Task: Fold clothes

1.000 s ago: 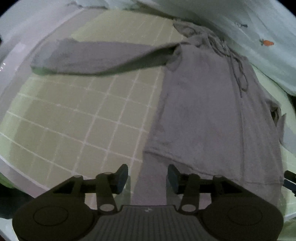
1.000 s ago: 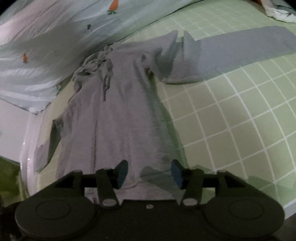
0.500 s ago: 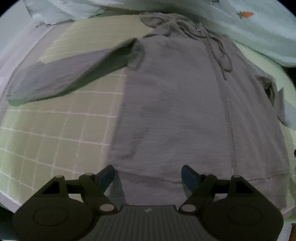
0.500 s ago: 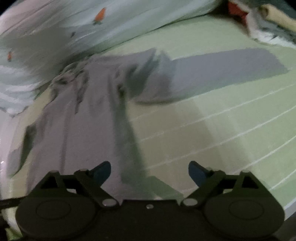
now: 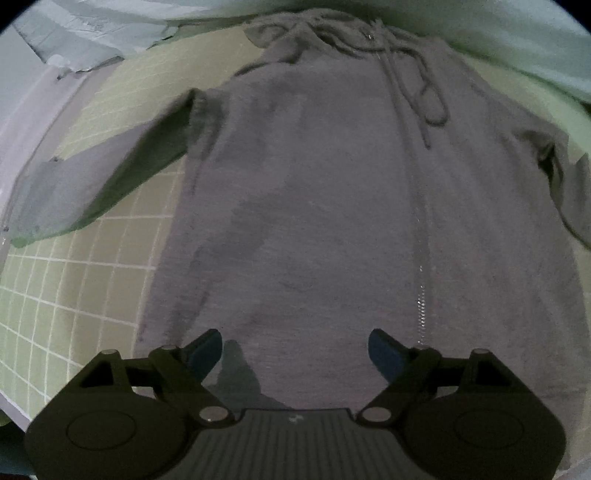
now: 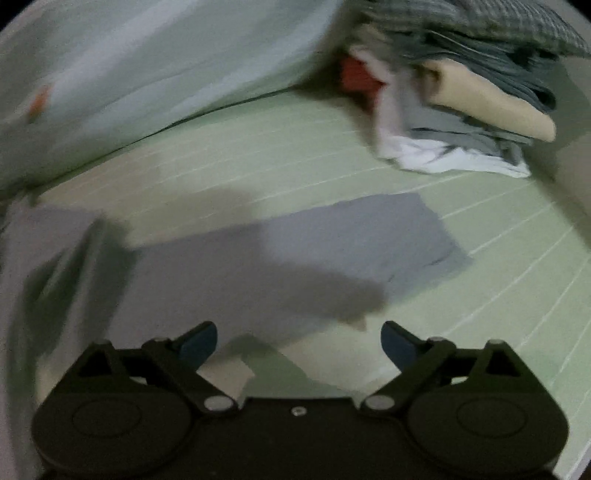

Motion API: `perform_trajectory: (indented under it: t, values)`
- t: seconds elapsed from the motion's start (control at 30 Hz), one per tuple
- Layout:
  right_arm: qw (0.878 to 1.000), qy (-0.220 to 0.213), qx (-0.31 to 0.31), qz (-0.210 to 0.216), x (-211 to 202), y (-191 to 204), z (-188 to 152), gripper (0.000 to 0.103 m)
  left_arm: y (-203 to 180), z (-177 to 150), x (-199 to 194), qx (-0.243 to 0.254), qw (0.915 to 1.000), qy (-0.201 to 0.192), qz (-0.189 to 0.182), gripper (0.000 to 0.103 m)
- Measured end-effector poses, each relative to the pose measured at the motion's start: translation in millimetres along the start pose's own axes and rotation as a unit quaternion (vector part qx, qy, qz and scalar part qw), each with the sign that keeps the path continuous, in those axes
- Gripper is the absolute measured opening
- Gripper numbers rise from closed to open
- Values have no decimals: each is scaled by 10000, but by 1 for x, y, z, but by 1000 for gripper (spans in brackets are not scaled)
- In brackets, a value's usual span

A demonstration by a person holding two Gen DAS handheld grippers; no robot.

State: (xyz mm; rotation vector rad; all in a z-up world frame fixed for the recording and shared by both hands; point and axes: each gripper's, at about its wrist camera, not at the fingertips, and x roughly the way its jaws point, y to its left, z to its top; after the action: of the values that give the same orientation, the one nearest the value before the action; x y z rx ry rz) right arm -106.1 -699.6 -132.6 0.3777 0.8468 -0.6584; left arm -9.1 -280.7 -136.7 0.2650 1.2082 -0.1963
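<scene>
A grey zip hoodie (image 5: 332, 206) lies flat, front up, on the green checked sheet (image 5: 85, 280), hood and drawstrings at the far end. One sleeve (image 5: 96, 184) stretches out to the left. My left gripper (image 5: 295, 350) is open and empty just above the hem. In the right wrist view the other sleeve (image 6: 314, 251) lies stretched across the sheet (image 6: 480, 295), its cuff to the right. My right gripper (image 6: 299, 343) is open and empty over the near edge of that sleeve. This view is blurred.
A pale duvet with small carrot prints (image 5: 480, 33) (image 6: 147, 74) lies bunched behind the hoodie. A pile of folded clothes (image 6: 472, 96) sits at the far right of the bed. The sheet's edge (image 5: 22, 155) runs along the left.
Both grippers have opened wide. The left one has swung to face the hoodie's middle. The right one has swung right, from the hoodie's body to the outstretched sleeve.
</scene>
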Motion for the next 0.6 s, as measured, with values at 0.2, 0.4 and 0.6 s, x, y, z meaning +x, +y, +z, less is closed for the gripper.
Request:
perform_trajectory:
  t: [0.2, 0.4, 0.6]
  values:
    - [9995, 113, 103, -274, 38, -31, 27, 98, -16, -5, 5, 21, 9997, 107, 235, 94]
    - [9998, 32, 18, -201, 43, -41, 33, 98, -15, -4, 8, -246, 9984, 242, 451, 103]
    - [9962, -109, 489, -713, 40, -69, 32, 97, -15, -4, 9, -498, 9967, 285, 569, 103]
